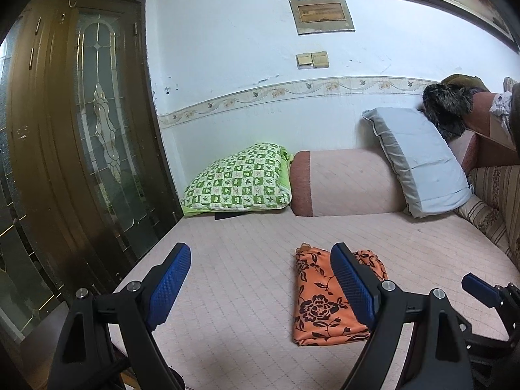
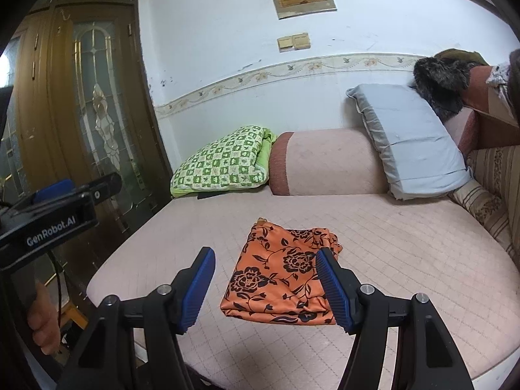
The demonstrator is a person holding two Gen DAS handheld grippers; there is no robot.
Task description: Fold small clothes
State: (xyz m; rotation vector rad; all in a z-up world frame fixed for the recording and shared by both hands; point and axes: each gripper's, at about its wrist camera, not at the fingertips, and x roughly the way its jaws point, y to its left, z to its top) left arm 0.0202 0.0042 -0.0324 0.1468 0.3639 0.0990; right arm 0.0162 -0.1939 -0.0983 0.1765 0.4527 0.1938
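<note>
— Where is your garment?
— The orange floral cloth (image 2: 282, 276), folded into a soft rectangle, lies on the quilted pink mattress (image 2: 406, 260).
— Your grippers?
— Left gripper (image 1: 260, 279) and right gripper (image 2: 266, 284): ribbed blue pads spread, holding nothing.

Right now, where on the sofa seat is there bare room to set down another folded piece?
Bare seat lies right of the orange floral garment, up to the striped armrest, and left of it toward the seat's edge. The back is crowded: green checked pillow, bolster, grey pillow.
</note>
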